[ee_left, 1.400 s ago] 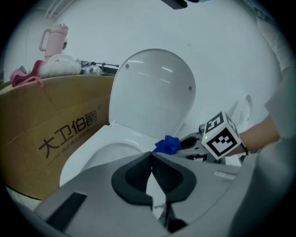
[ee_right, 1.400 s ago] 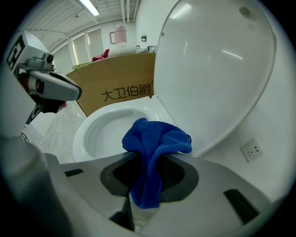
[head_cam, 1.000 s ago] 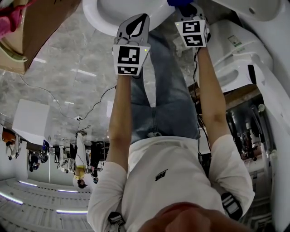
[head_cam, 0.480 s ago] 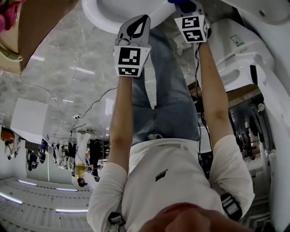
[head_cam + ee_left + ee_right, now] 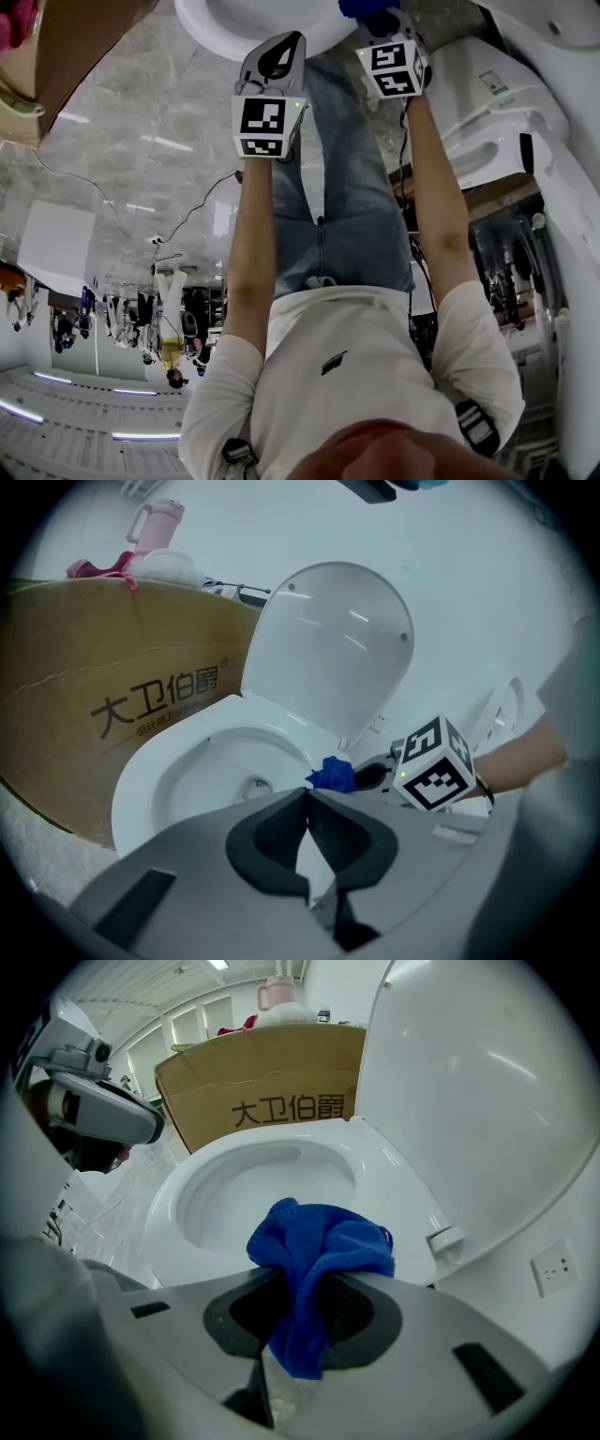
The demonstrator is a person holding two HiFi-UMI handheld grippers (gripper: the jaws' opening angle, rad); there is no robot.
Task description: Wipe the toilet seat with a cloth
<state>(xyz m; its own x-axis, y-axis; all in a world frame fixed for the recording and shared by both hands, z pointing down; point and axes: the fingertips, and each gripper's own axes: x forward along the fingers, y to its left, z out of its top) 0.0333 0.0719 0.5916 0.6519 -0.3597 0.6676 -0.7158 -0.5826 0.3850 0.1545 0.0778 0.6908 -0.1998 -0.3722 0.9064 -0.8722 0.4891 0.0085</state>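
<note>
The white toilet seat (image 5: 398,1180) rings the bowl, with the lid (image 5: 469,1082) standing up behind it. My right gripper (image 5: 305,1312) is shut on a bunched blue cloth (image 5: 319,1255), held just over the seat's back right part near the hinge. In the left gripper view the cloth (image 5: 330,774) and the right gripper (image 5: 375,778) sit at the seat's (image 5: 141,775) far rim. My left gripper (image 5: 307,799) is shut and empty, hovering in front of the bowl. In the head view both the left gripper (image 5: 281,52) and the right gripper (image 5: 380,21) reach toward the seat (image 5: 234,28).
A large brown cardboard box (image 5: 94,705) with printed characters stands right beside the toilet; a pink cup (image 5: 159,522) and cloths rest on top of it. Another white toilet (image 5: 487,112) is at the right. The floor (image 5: 141,141) is glossy grey marble.
Both grippers have shifted slightly left in the head view, the right one still holding the cloth. Jaw states are unchanged.
</note>
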